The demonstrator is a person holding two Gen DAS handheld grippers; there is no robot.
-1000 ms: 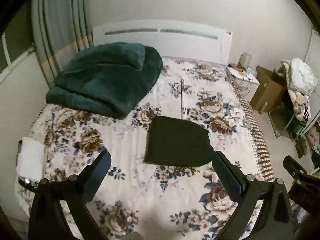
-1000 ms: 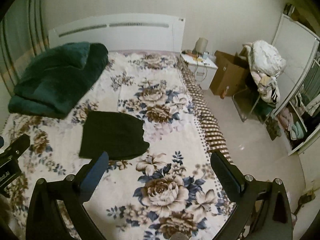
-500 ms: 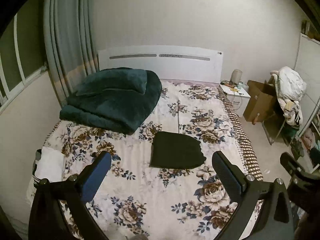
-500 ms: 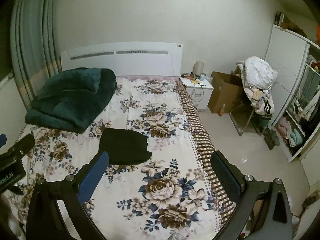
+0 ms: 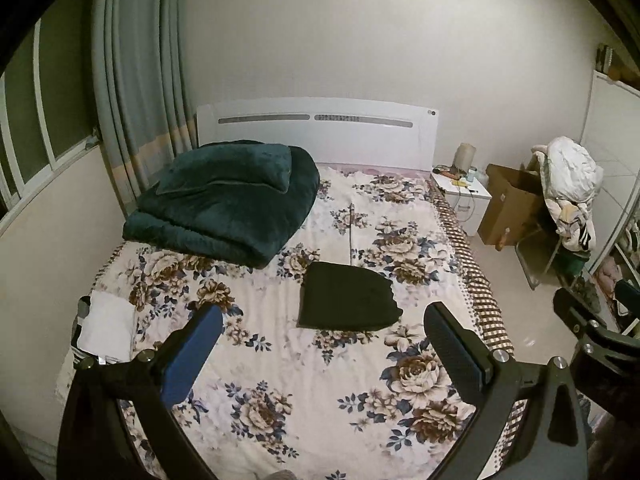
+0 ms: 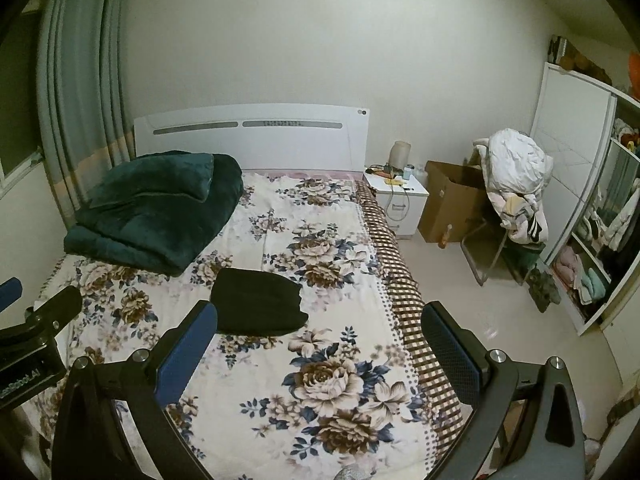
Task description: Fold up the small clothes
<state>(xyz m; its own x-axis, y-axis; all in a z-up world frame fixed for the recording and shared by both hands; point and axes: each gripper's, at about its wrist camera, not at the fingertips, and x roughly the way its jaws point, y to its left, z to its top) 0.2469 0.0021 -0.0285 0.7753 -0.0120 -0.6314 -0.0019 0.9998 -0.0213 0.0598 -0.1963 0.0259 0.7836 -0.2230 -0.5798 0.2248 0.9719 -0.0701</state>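
Observation:
A small dark garment (image 5: 347, 300) lies folded flat in the middle of the floral bed (image 5: 280, 380); it also shows in the right wrist view (image 6: 256, 307). My left gripper (image 5: 322, 322) is open and empty, held high above the bed's near end, well back from the garment. My right gripper (image 6: 318, 320) is open and empty, also held high and back. A folded white cloth (image 5: 107, 326) lies at the bed's left edge.
A folded dark green blanket (image 5: 224, 200) sits at the bed's far left by the white headboard (image 5: 316, 132). To the right are a nightstand (image 6: 396, 200), a cardboard box (image 6: 452, 204), a chair piled with laundry (image 6: 516, 188) and a wardrobe (image 6: 592, 200). Curtains (image 5: 136, 80) hang left.
Both grippers have pulled up and back from the bed, so the garment looks smaller and more of the room shows. The garment has not moved.

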